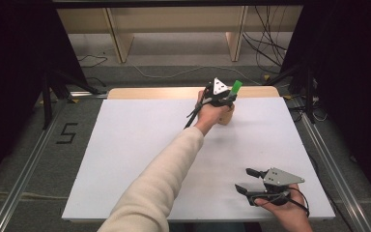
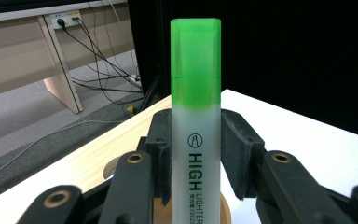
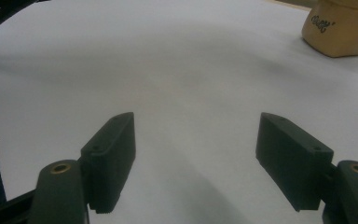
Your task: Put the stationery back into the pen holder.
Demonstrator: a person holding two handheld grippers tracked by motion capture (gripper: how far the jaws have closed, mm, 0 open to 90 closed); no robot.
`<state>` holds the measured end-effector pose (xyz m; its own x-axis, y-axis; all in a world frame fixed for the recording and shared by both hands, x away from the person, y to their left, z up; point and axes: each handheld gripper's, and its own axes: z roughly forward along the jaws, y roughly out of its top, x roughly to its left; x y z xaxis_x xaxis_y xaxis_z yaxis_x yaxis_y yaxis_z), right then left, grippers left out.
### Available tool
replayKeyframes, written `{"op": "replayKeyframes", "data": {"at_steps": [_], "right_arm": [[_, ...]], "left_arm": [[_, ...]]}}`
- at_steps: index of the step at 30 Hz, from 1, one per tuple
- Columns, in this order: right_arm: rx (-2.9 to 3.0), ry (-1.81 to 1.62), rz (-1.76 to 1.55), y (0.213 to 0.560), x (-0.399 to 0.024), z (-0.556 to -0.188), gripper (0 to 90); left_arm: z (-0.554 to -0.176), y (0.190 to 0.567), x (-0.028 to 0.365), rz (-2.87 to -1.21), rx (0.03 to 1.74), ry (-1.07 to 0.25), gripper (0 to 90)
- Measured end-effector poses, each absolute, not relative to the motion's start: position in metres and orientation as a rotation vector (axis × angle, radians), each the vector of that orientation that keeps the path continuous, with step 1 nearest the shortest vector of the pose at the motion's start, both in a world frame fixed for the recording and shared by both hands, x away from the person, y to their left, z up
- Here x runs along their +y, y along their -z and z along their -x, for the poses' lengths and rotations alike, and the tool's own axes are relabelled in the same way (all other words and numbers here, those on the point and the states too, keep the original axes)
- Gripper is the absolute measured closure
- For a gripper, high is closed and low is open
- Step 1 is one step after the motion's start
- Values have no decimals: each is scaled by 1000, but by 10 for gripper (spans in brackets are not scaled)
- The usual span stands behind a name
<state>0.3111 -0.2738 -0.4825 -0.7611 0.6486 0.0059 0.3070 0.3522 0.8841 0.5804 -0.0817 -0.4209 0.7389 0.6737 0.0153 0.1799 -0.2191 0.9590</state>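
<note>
Gripping green highlighter (image 2: 196, 116) upright over wooden holder (image 1: 225, 115), L gripper (image 1: 218, 99); R gripper (image 3: 205, 158) agape, nothing between.

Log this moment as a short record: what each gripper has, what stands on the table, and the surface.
left gripper: shut on the green highlighter, held upright, cap up
right gripper: open, nothing between the jaws, low over the table
wooden holder: at the far edge, under the left gripper
table: white sheet over a wooden top
</note>
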Motion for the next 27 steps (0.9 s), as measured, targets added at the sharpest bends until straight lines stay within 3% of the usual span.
{"op": "replayKeyframes", "data": {"at_steps": [27], "right_arm": [[2277, -1373, -840, 483, -274, -311, 292]], "left_arm": [[-585, 431, -84, -1803, 676, -553, 662]]}}
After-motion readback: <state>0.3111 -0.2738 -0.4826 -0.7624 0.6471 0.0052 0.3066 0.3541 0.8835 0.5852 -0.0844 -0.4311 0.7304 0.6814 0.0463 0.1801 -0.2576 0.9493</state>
